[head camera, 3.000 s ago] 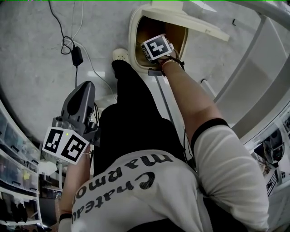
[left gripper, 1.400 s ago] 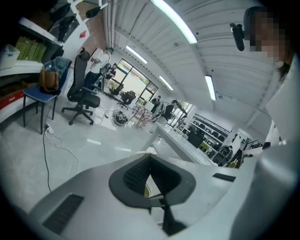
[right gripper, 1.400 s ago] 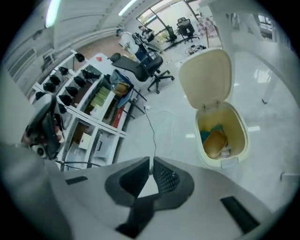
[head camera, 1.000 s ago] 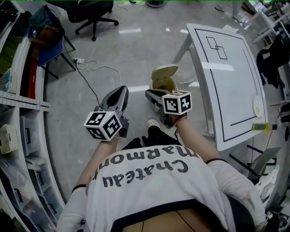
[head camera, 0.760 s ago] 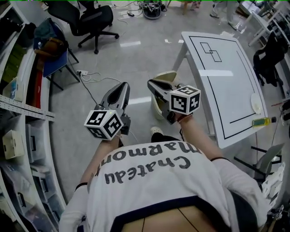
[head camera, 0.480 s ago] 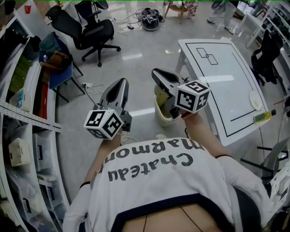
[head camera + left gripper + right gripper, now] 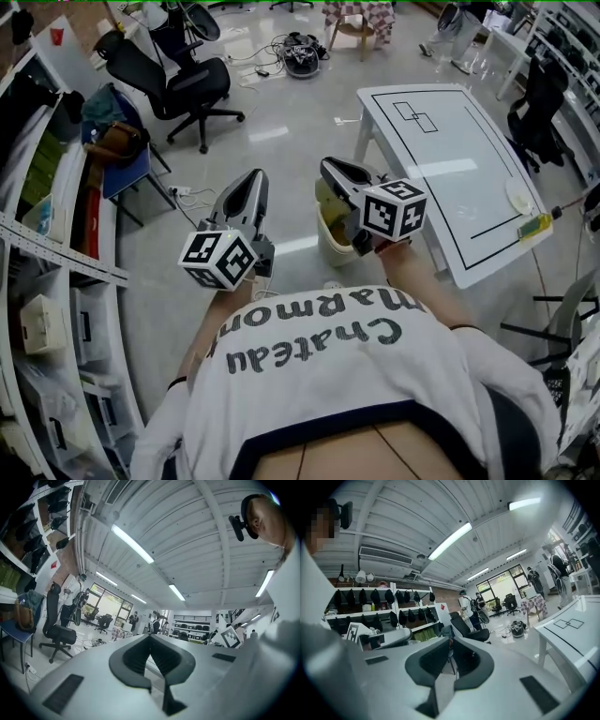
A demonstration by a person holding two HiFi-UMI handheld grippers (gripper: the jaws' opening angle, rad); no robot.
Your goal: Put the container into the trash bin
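The cream trash bin (image 7: 330, 239) stands on the floor beside the white table's leg, partly hidden behind my right gripper. No container shows in any view. My right gripper (image 7: 330, 166) is held up above the bin, shut with nothing between its jaws; in its own view the right gripper (image 7: 451, 641) points level into the room. My left gripper (image 7: 251, 176) hangs beside it to the left, over bare floor, also shut and empty. In the left gripper view, the left gripper (image 7: 150, 637) shows its tips meeting, with the room beyond.
A white table (image 7: 450, 150) with black line markings stands at the right, with a yellow bottle (image 7: 532, 226) at its near edge. A black office chair (image 7: 183, 80) and a blue chair (image 7: 117, 155) stand at the back left. Shelving (image 7: 47, 262) runs along the left.
The right gripper has come up out of the bin, empty. The person has straightened up, both grippers have risen, and the view now takes in the whole room.
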